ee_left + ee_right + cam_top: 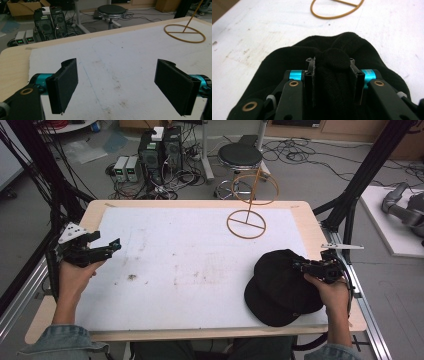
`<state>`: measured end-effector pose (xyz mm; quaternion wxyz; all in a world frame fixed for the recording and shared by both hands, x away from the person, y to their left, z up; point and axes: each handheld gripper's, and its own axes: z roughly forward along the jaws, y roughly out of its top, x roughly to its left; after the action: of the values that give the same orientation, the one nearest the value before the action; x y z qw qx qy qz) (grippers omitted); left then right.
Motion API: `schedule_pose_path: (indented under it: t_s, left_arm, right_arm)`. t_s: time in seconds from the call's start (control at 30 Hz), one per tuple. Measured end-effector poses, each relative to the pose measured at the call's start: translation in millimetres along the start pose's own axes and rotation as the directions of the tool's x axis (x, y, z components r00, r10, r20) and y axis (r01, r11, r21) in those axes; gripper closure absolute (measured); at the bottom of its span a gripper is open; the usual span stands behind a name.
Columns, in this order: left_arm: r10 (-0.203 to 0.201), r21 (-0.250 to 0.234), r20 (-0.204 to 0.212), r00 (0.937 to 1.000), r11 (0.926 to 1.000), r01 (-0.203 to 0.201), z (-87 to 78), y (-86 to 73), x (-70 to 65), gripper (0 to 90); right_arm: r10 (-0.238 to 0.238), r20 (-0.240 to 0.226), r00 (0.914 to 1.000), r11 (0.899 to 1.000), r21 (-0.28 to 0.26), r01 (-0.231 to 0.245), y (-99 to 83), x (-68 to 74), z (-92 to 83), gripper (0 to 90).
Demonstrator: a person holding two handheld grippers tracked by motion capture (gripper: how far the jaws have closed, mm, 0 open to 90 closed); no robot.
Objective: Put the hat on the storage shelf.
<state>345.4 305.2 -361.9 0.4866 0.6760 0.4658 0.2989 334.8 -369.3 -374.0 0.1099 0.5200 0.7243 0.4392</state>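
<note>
A black cap (277,292) lies on the white mat (190,265) near the table's front right corner. My right gripper (300,266) reaches onto it from the right. In the right gripper view the right gripper (332,75) is shut on a raised fold of the cap (287,57), with fabric bunched between the jaws. A gold wire stand (246,224) with a ring base and a ring on top stands at the back of the mat; its base (185,33) also appears far right in the left gripper view. My left gripper (116,244) hovers at the mat's left edge, and its jaws (117,87) are wide open with nothing between them.
The wooden table (310,220) frames the mat. Behind it on the floor are a black stool (240,156), computer towers (160,147) and loose cables. Black frame posts rise at both sides. A grey robot arm (405,207) lies far right.
</note>
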Motion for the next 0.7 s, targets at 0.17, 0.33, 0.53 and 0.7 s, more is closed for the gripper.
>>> schedule_pose_path:
  t_s: [0.17, 0.33, 0.53, 0.7]
  left_arm:
    - [-0.003, -0.01, -0.002, 1.0, 0.9999, 0.003, -1.9, 0.5, 0.4, 19.3]
    - [-0.007, -0.019, -0.003, 1.0, 0.9998, 0.007, -2.9, 0.9, 1.3, 19.6]
    - [-0.012, -0.025, 0.004, 0.9999, 0.9996, 0.012, -3.7, 1.4, 1.9, 19.6]
    - [-0.013, -0.03, 0.009, 0.9999, 0.9995, 0.013, -4.4, 1.8, 1.7, 19.6]
  right_arm:
    - [-0.02, 0.0, 0.9998, 0.999, -0.031, 0.02, 3.0, 4.1, -2.6, 68.2]
    - [-0.048, 0.004, 0.9988, 0.997, -0.064, 0.049, 7.5, 11.2, -7.4, 69.0]
    - [-0.108, 0.009, 0.9941, 0.989, -0.099, 0.109, 16.8, 25.7, -15.2, 69.5]
    - [-0.164, 0.036, 0.9859, 0.978, -0.128, 0.167, 26.6, 38.2, -22.8, 69.6]
